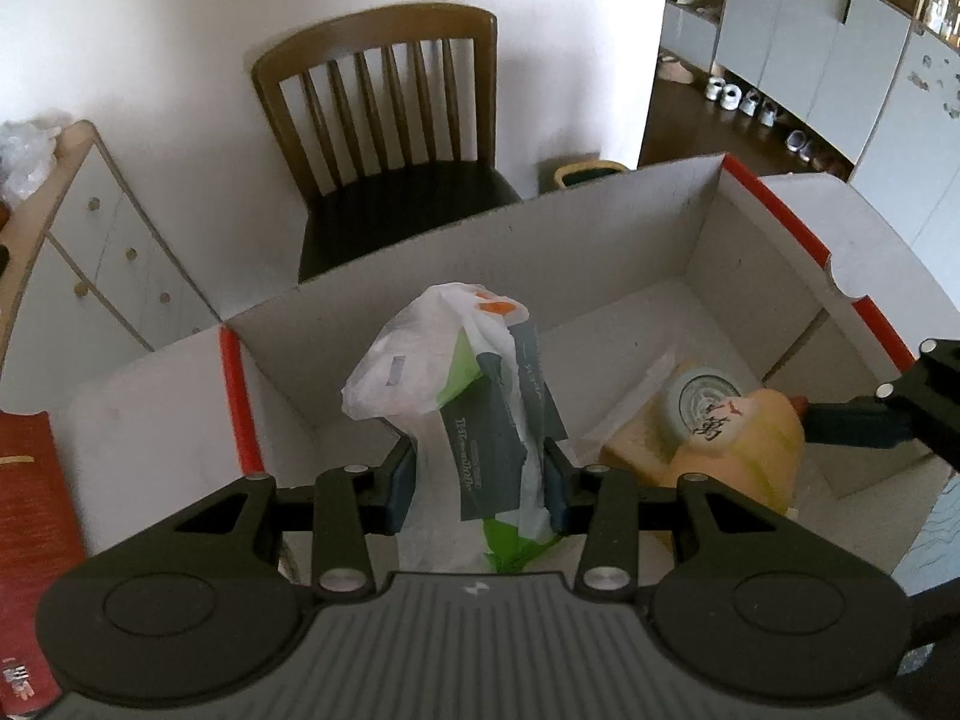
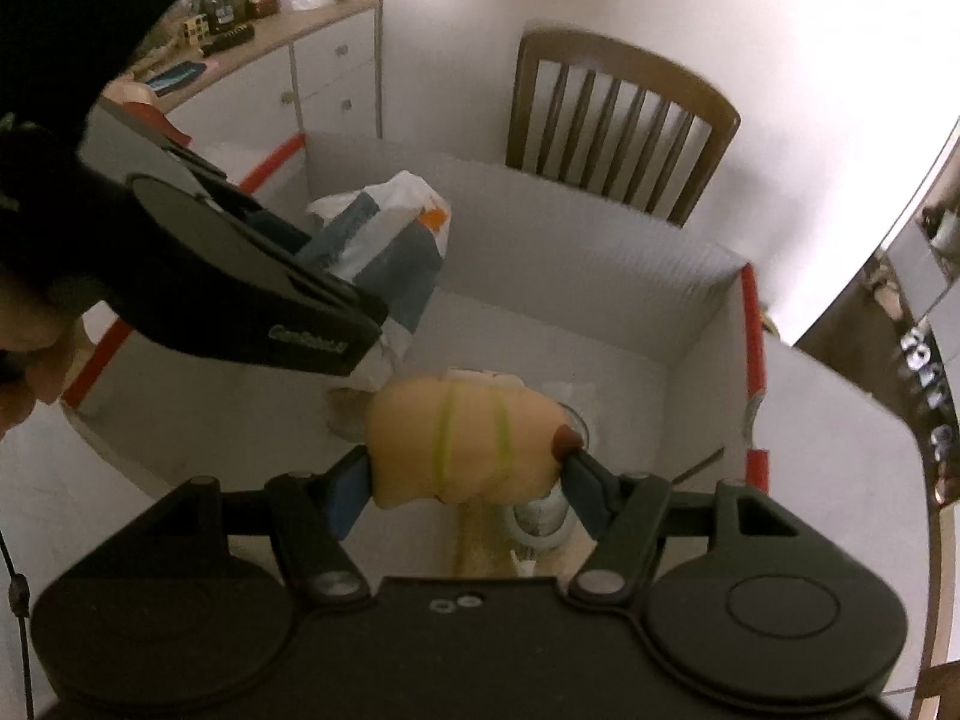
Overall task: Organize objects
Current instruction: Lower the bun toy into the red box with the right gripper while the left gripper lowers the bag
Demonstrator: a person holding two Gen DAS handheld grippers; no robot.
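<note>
Box loading | left hand-held gripper clenched on bagged packet | right hand-held gripper grasping peach-coloured toy, both held over box for sorting.

Only "GenRobot" reads, faintly, on the left hand-held gripper.

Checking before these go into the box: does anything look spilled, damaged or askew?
Nothing stands out. The left hand-held gripper holds a crumpled plastic packet over the open cardboard box; the right hand-held gripper holds a peach-coloured soft item. No spill or tear shows.
</note>
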